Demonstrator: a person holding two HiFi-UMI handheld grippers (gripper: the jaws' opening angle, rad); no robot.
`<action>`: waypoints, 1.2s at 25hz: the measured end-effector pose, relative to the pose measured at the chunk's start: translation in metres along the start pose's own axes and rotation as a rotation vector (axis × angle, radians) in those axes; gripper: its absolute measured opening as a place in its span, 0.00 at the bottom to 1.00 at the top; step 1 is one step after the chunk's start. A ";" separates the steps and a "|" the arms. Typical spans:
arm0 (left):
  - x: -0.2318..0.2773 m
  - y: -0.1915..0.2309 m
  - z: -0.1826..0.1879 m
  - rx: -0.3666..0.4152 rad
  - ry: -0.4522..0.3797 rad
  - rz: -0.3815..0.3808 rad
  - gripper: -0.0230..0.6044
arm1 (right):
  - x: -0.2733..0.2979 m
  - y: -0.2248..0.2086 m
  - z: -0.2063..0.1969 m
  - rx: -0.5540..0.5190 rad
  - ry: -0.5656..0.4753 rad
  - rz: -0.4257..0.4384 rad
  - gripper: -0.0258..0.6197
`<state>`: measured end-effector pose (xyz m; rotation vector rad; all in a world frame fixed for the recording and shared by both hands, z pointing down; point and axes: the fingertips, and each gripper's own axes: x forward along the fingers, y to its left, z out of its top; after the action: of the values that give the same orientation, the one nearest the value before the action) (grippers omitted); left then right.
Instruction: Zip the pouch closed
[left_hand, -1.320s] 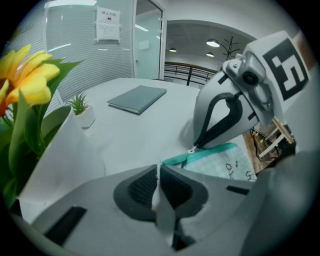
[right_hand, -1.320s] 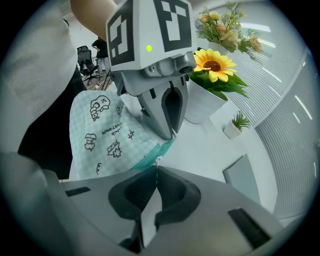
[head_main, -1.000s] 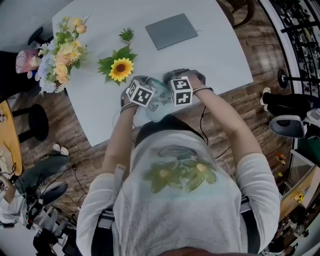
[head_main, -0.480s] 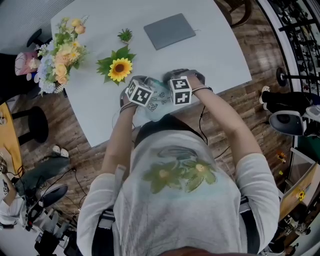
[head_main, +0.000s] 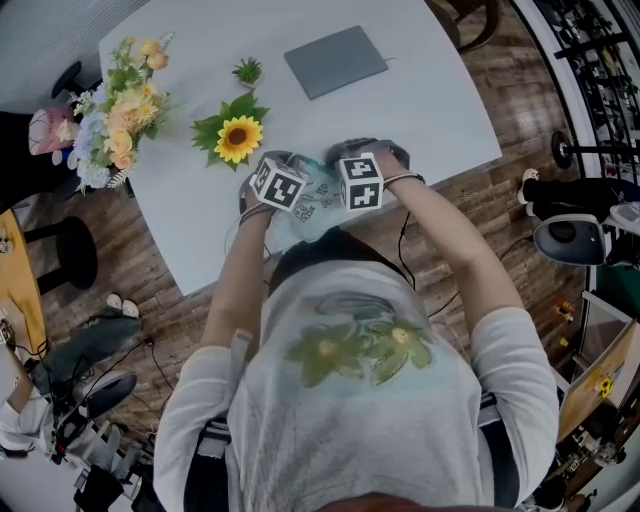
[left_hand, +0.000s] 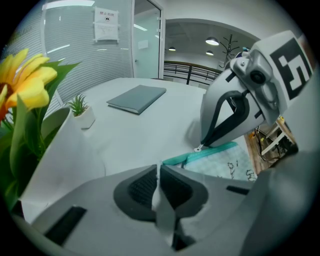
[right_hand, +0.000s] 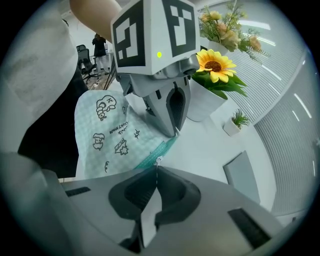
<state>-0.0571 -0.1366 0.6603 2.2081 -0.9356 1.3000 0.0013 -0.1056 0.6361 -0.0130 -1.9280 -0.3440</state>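
Observation:
A pale teal checked pouch with doodle prints lies at the near edge of the white table, under both marker cubes. In the left gripper view my left gripper is shut on the end of the pouch, beside its teal zipper. My right gripper is shut on the small silver zipper pull at the pouch's top edge. The two grippers stand close, tips facing each other: the right gripper shows in the left gripper view, the left gripper in the right.
A potted sunflower stands just beyond the grippers, with a flower bouquet at the table's left edge. A small green plant and a grey notebook lie farther back. A stool stands on the floor at left.

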 end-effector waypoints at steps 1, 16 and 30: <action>0.000 0.000 0.000 0.000 0.000 0.001 0.08 | -0.001 0.001 0.000 -0.009 0.004 0.000 0.07; -0.001 -0.001 0.001 0.007 0.005 0.008 0.08 | -0.008 0.007 -0.002 -0.020 0.014 -0.009 0.07; 0.001 0.000 0.002 0.013 0.038 0.012 0.08 | -0.009 0.011 -0.006 0.005 0.038 -0.016 0.07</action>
<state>-0.0559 -0.1383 0.6608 2.1830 -0.9306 1.3519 0.0122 -0.0956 0.6329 0.0121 -1.8923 -0.3485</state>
